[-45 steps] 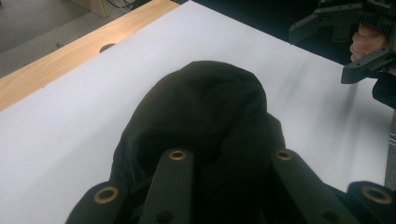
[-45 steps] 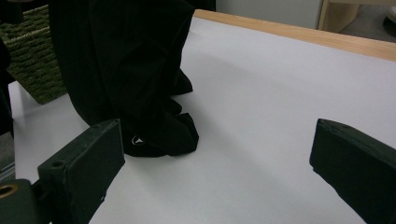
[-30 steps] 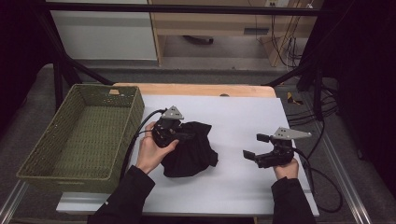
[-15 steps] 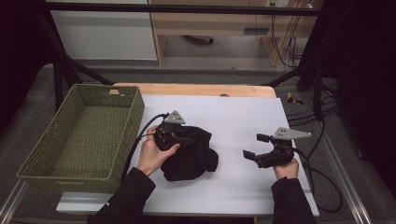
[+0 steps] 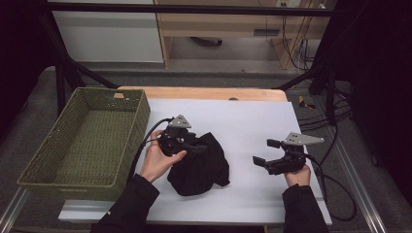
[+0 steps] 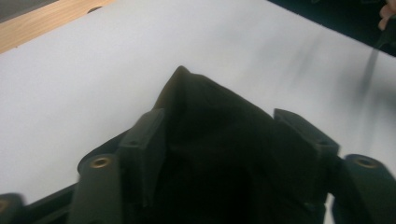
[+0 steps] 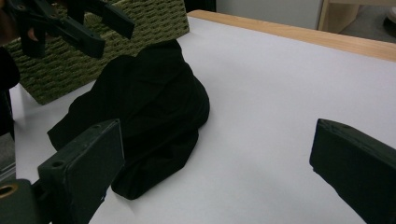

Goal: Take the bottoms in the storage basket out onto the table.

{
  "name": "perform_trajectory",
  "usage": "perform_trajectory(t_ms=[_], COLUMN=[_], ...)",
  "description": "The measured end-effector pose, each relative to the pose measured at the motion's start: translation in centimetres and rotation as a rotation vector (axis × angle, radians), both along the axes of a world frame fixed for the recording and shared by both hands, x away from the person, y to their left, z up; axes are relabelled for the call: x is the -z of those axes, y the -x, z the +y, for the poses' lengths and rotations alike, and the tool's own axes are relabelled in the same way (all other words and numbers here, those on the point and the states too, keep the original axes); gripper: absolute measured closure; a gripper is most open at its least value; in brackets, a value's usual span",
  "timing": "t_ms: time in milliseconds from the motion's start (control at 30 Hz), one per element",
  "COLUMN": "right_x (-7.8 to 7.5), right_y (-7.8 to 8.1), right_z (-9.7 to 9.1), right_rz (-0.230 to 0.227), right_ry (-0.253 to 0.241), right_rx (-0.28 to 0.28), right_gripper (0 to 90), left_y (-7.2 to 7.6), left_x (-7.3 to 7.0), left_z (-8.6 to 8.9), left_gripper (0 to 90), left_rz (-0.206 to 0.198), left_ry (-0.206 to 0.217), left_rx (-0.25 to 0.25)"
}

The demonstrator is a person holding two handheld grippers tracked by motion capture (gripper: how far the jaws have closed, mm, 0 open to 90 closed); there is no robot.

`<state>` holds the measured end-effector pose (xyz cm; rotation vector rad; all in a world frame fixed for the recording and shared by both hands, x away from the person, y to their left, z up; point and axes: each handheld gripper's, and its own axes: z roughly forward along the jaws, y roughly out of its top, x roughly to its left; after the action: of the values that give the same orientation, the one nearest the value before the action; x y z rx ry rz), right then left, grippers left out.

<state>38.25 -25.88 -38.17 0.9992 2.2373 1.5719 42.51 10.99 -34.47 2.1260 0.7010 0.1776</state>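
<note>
Item one: black cloth (image 5: 199, 165), crumpled into a low heap, lying on the white sheet (image 5: 243, 121) that covers the worktop (image 5: 204, 93). It sits left of the sheet's middle in the high view, near the green woven basket (image 5: 82, 141) but apart from it. In the right gripper view the cloth (image 7: 144, 112) shows as a rumpled mound with one fold running toward the camera, the basket (image 7: 107, 42) standing behind it.

Item two: left tongs (image 5: 197, 147), held in the person's left hand (image 5: 158, 160), at the upper left edge of the cloth. Their jaws have just been opening. In the left gripper view the left tongs (image 6: 233, 135) stand parted, with a peak of the cloth (image 6: 205, 107) rising between the two jaws. The fabric fills the gap, yet the pads no longer press it. The right gripper view catches the left tongs (image 7: 100, 30) raised slightly over the cloth's far end.

Item three: right tongs (image 5: 264, 153), held in the person's right hand (image 5: 297, 174), well apart from the cloth on the right half of the sheet. Jaws wide apart, nothing between them. In the right gripper view the right tongs (image 7: 219, 154) frame bare white sheet (image 7: 280, 93).

Item four: basket, on the left end of the worktop, its near wall overhanging the sheet's left border.
</note>
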Motion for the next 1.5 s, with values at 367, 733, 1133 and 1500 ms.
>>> perform_trajectory(t_ms=[367,733,1133,1500], right_x=[0.0,0.0,0.0,0.0], right_y=[0.0,0.0,0.0,0.0], right_z=[0.0,0.0,0.0,-0.1], right_rz=[0.000,0.000,-0.001,-0.002], right_ry=[-0.001,-0.001,-0.002,-0.002], right_rx=[0.001,0.000,0.000,0.000], right_gripper=[3.6,3.6,3.6,3.6], left_y=[1.1,1.9,3.1,3.7], left_x=[-1.0,-1.6,-2.9,-3.5], left_z=[0.3,0.5,1.5,3.4], left_gripper=[12.8,8.0,7.8,7.8], left_rz=[-0.043,-0.049,-0.067,-0.081], left_ry=[-0.014,-0.053,-0.032,-0.031], left_rx=[-0.044,-0.039,-0.028,-0.054])
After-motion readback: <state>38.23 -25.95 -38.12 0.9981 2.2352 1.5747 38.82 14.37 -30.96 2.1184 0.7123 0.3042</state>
